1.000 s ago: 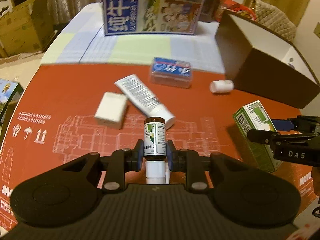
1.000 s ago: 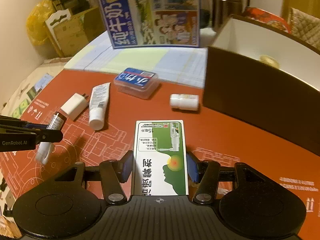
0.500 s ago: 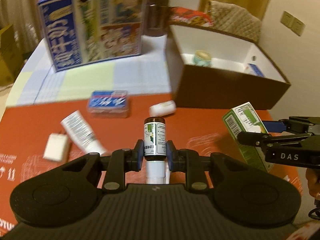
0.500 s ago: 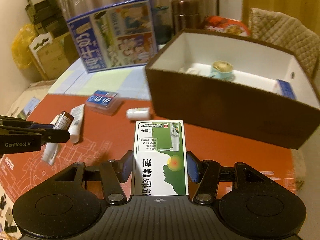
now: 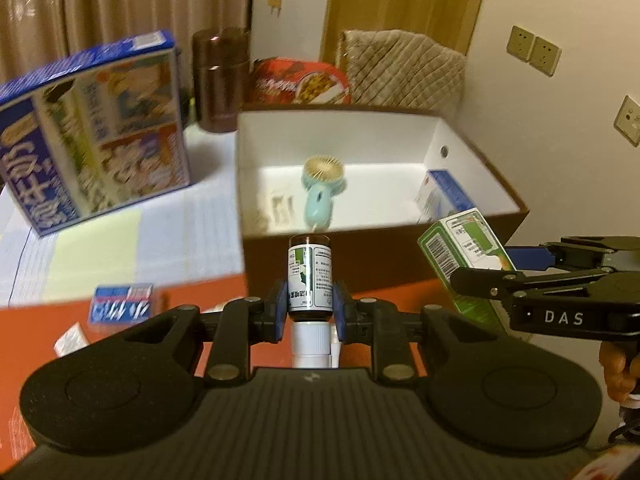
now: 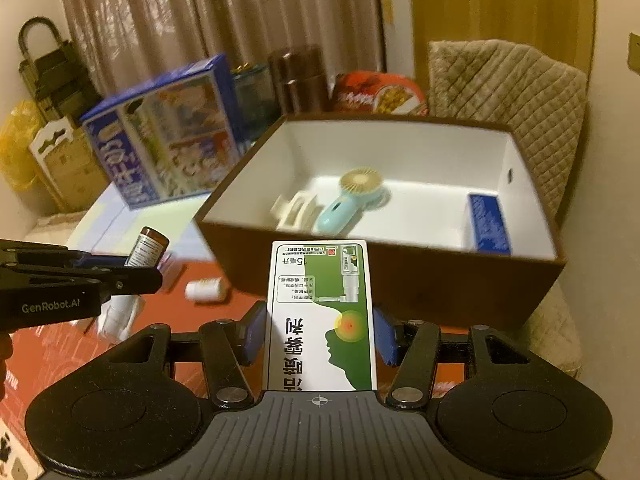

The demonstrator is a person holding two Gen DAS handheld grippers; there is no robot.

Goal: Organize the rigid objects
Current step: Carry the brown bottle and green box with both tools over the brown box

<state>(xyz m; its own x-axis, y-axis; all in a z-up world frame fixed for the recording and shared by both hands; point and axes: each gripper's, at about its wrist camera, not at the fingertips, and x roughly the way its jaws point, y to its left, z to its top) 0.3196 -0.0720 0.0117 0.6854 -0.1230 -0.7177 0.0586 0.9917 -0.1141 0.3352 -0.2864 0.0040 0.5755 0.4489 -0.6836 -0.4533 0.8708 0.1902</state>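
My left gripper (image 5: 310,312) is shut on a small brown spray bottle (image 5: 310,276) with a white cap, held in the air just before the near wall of the brown box (image 5: 400,256). My right gripper (image 6: 320,340) is shut on a green and white medicine carton (image 6: 322,316), also raised in front of the brown box (image 6: 440,284). The carton shows in the left wrist view (image 5: 460,252) at the right; the bottle shows in the right wrist view (image 6: 146,248) at the left. The box holds a light blue hand fan (image 6: 348,200), a blue carton (image 6: 488,222) and a white item (image 6: 296,210).
On the red mat lie a small white bottle (image 6: 204,290), a clear case with a blue label (image 5: 120,306) and a white tube (image 5: 70,340). A large blue milk carton box (image 5: 92,128), brown canisters (image 5: 218,80) and a red snack bag (image 5: 300,84) stand behind.
Both grippers have risen and moved toward the brown box with their loads. The box's inside now shows fully; the items on the mat have dropped low and left.
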